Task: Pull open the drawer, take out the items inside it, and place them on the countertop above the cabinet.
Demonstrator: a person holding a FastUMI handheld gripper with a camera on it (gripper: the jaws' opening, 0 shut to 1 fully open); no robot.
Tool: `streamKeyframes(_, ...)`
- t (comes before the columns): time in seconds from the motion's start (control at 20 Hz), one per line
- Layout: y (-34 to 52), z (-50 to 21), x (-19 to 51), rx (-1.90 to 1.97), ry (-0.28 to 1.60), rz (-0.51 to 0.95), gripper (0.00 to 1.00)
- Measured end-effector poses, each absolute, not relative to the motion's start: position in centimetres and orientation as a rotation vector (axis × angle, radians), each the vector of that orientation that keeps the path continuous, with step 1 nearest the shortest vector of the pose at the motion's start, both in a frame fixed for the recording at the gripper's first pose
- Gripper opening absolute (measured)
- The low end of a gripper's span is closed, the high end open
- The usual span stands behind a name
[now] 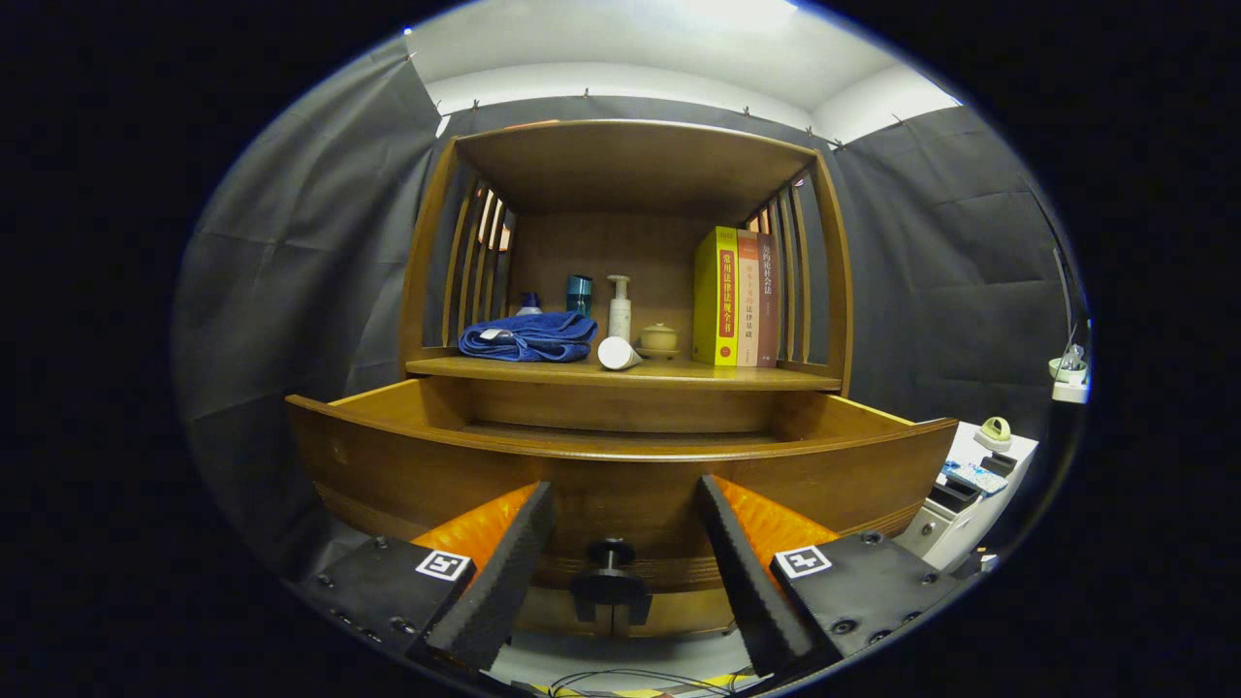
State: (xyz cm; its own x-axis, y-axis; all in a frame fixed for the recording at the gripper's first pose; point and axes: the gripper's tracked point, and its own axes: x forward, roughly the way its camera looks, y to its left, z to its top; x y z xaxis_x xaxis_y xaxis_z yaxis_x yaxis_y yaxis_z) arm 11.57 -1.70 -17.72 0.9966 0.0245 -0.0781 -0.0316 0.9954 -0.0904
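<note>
The drawer (pixel 620 465) stands pulled out of the wooden cabinet (pixel 630 174), just ahead of the gripper (pixel 620 572); its fingers (pixel 504 572) are spread wide, holding nothing, either side of the drawer's dark knob (pixel 611 582). Above the drawer, the worktop (pixel 679 373) carries a blue towel (pixel 528 337), bottles (pixel 619 308), a white tube (pixel 618 353), a small pot (pixel 659 339) and books (pixel 737 296). Grey cloth walls surround the cabinet.

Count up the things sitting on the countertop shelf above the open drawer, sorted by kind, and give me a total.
Books: 3
Bottles: 3 (pump bottle, teal bottle, small bottle behind the towel)
Blue towel: 1
White tube lying on its side: 1
Lidded ceramic pot: 1
Total: 9
</note>
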Motion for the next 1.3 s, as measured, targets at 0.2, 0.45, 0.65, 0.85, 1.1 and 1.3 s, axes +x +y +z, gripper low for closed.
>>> streamKeyframes(0.2, -1.5, -17.3, 14.4, -0.096, 0.066, 0.030, 0.99)
streamKeyframes(0.45, -1.5, -17.7, 18.3, -0.080, 0.090, 0.024, 0.99)
streamKeyframes(0.65, -1.4, -18.4, 21.4, -0.087, 0.101, 0.019, 0.99)
streamKeyframes(0.85, -1.3, -19.0, 24.0, -0.082, 0.115, 0.013, 0.99)
streamKeyframes(1.1, -1.3, -19.5, 25.7, -0.083, 0.124, 0.009, 0.99)
streamKeyframes(1.3, -1.0, -19.7, 26.7, -0.082, 0.135, 0.005, 0.99)
